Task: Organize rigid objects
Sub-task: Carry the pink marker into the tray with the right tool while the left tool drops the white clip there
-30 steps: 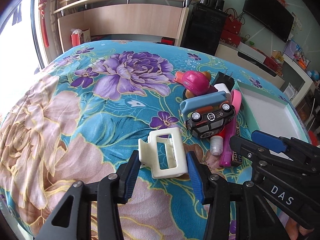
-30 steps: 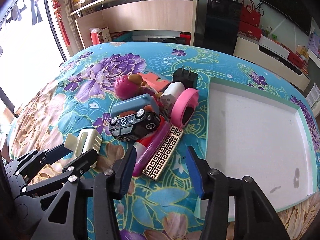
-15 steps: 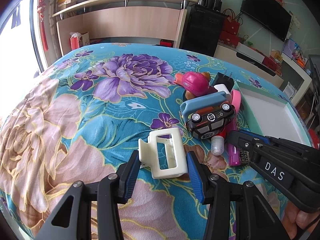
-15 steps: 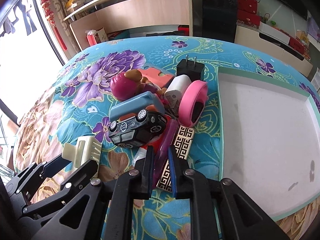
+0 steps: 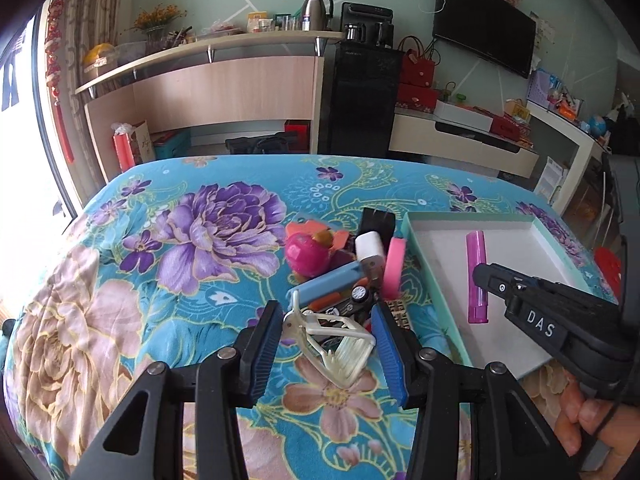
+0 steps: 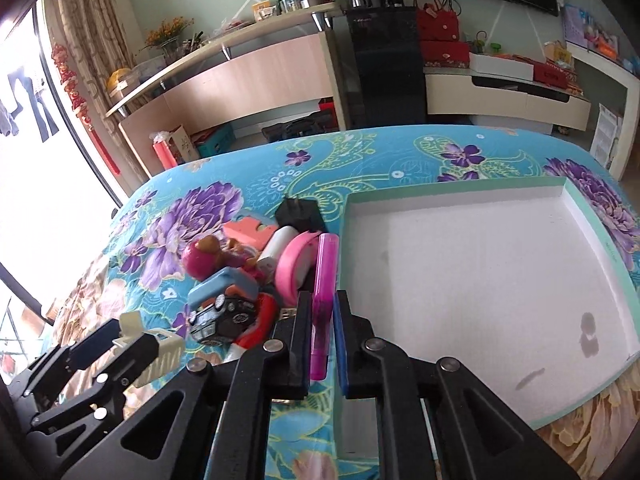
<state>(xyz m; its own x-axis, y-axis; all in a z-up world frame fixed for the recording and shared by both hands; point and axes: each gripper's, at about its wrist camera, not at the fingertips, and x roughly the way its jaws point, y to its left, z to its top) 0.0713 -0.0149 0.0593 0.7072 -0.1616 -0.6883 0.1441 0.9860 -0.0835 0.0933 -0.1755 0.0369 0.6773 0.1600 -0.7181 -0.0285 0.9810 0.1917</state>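
- Landmark: white tray (image 6: pixel 472 280), empty inside, teal rim, sitting on the floral cloth (image 5: pixel 120 280).
- Right gripper (image 6: pixel 323 344) clamped tight on the purple lighter (image 6: pixel 325 280); jaws pinch its lower end, most of the body sticks out ahead. From the left wrist view it hangs over the tray's near-left part, off the floor.
- Lighter: looks light, stiff, smooth plastic. An end grip may let it pivot; a grip nearer the middle would be steadier.
- Left gripper (image 5: pixel 326 344) closed on the cream hair claw clip (image 5: pixel 332 340), held clear of the cloth, left of the tray near its front corner.
- Clip: light, hollow, thin teeth and a spring hinge. Likely brittle if squeezed on the teeth; pads on the solid side frames are safer.
- Remaining pile (toy car (image 6: pixel 222 316), pink tape roll (image 6: pixel 298 264), black plug (image 6: pixel 298 212), pink doll (image 6: pixel 204 258)) sits just left of the tray's left wall.
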